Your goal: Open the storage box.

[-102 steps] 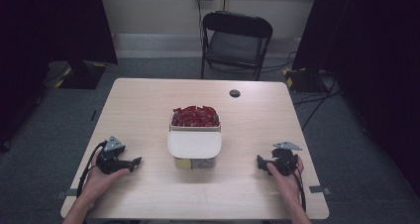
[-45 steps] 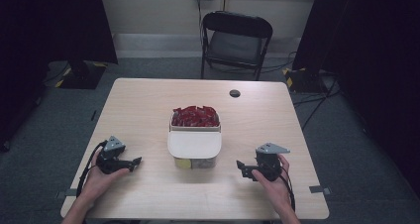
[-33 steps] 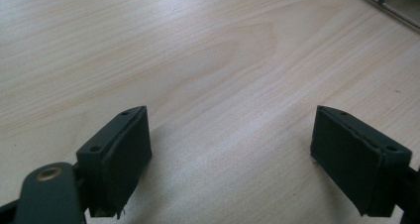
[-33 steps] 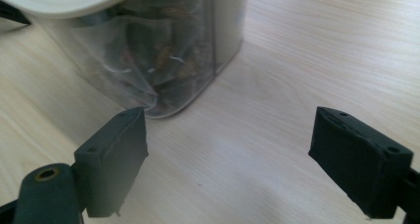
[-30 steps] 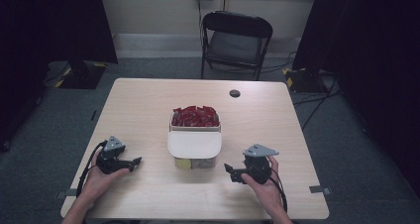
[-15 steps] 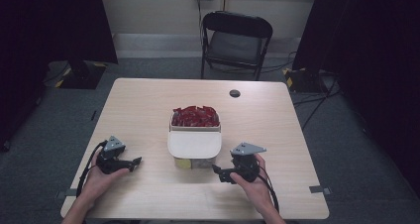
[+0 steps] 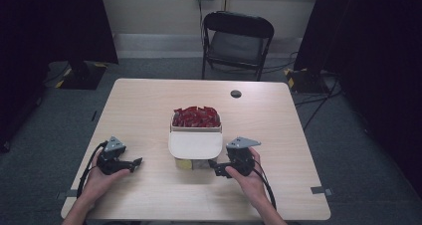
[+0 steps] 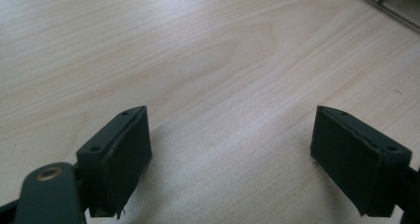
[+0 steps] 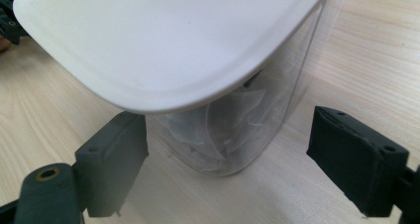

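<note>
The pale wooden counter (image 7: 149, 105) stands on grey carpet, a black folding chair (image 7: 238, 41) behind it. At its middle a clear plastic container with a white lid (image 7: 195, 144) stands upright before a box of red packets (image 7: 196, 117). The right gripper (image 7: 219, 166) faces the container's corner, jaws wide, gripping nothing. The left gripper (image 7: 133, 162) rests apart, jaws wide and empty.

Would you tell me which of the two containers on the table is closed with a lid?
The clear container nearer the person, covered by a white lid; the box behind it is open and shows red packets.
</note>
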A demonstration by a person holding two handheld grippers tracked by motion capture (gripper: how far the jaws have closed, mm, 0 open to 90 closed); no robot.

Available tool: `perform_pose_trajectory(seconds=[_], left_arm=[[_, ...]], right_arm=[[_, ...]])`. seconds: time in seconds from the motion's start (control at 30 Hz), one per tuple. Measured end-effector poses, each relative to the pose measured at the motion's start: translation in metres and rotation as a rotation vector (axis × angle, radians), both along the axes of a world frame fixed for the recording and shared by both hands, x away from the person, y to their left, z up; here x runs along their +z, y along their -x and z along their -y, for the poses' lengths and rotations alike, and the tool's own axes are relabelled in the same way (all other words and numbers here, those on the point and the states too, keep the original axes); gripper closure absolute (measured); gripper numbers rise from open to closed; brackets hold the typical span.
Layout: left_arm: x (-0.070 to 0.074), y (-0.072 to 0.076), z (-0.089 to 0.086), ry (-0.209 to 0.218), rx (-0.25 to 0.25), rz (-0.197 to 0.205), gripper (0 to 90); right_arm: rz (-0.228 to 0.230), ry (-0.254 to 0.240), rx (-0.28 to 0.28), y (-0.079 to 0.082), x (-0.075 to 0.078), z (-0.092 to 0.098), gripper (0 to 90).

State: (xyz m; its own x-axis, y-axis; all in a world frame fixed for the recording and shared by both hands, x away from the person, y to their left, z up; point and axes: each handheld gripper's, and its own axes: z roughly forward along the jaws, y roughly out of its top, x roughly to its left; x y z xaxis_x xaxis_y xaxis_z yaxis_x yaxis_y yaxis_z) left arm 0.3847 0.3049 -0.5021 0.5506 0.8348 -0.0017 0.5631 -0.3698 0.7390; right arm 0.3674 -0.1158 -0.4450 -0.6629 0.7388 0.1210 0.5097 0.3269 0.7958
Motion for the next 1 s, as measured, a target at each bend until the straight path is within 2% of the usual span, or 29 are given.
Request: perform_pose_trajectory(seconds=[0.67,1.0], left_arm=[[0.000,0.000,0.000,0.000,0.000,0.000,15.3],[0.000,0.000,0.000,0.000,0.000,0.000,15.3]], right_arm=[[0.024,-0.049,-0.008,0.002,0.015,-0.001,14.5],[0.022,-0.052,-0.007,0.000,0.017,-0.001,14.6]])
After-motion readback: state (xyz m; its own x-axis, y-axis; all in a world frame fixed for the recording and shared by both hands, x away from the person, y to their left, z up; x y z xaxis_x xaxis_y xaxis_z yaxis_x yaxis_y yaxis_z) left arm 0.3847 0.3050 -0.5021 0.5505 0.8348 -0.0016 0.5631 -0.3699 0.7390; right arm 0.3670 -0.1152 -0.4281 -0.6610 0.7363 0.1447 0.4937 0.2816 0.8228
